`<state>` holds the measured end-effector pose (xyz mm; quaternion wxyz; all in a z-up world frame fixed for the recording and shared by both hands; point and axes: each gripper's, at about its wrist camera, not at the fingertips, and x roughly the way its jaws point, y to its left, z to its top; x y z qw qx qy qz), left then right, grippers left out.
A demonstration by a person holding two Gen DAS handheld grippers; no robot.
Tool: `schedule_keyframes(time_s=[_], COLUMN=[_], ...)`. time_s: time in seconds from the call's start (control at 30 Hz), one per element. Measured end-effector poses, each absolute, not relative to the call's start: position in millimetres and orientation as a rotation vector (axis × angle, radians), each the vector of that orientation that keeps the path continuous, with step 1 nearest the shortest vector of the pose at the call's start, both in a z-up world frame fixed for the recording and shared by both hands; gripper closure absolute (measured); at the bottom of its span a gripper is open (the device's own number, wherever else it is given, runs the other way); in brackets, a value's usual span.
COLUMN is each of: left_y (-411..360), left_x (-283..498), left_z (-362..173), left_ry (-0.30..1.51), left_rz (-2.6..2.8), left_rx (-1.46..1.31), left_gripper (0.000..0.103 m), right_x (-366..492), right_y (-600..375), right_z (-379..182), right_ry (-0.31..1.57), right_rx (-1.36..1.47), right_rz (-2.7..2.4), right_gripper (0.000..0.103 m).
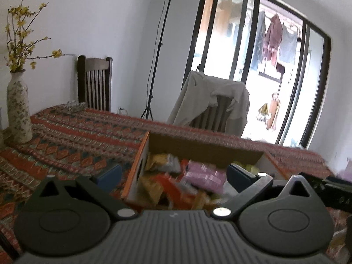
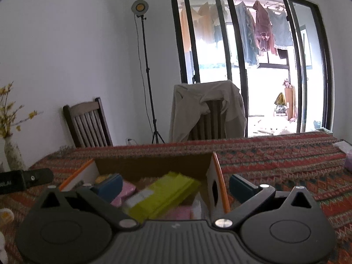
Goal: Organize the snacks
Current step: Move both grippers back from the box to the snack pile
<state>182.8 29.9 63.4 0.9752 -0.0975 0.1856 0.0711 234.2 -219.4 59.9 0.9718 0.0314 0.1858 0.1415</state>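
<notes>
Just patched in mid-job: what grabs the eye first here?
An open cardboard box with orange edges sits on the red patterned tablecloth, crammed with snack packets; a yellow-green packet lies on top. Behind, a beige jacket drapes a chair before bright glass doors.

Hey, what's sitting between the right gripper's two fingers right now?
In the right wrist view, the open right gripper frames a yellow-green snack packet lying loose in the cardboard box, the box's right wall between packet and right finger.

One cardboard box point(image 2: 151, 165) at 6 o'clock; two chairs point(image 2: 88, 123), 9 and 12 o'clock; one vase point(image 1: 18, 110); one lamp stand point(image 2: 146, 72); snack packets blurred, uncountable.
</notes>
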Motion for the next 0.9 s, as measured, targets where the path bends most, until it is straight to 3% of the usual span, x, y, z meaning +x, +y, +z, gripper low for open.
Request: schedule_keyframes(time_s=[0.37,0.9], left_y=[44,55], left_x=[128,121], left_z=[-2,-15], left_ry=[0.536,0.537], left_rz=[0.178,0.150], left_rx=[-0.163,-0.216], left_gripper=[0.000,0.000], right_x=[174,156], right_y=[-234,-224], right_z=[12,-10], right_ry=[0.522,0.619], right_rx=[0.038,0.018], right_rz=[0.293,0.319], right_gripper=[0.000,0.000])
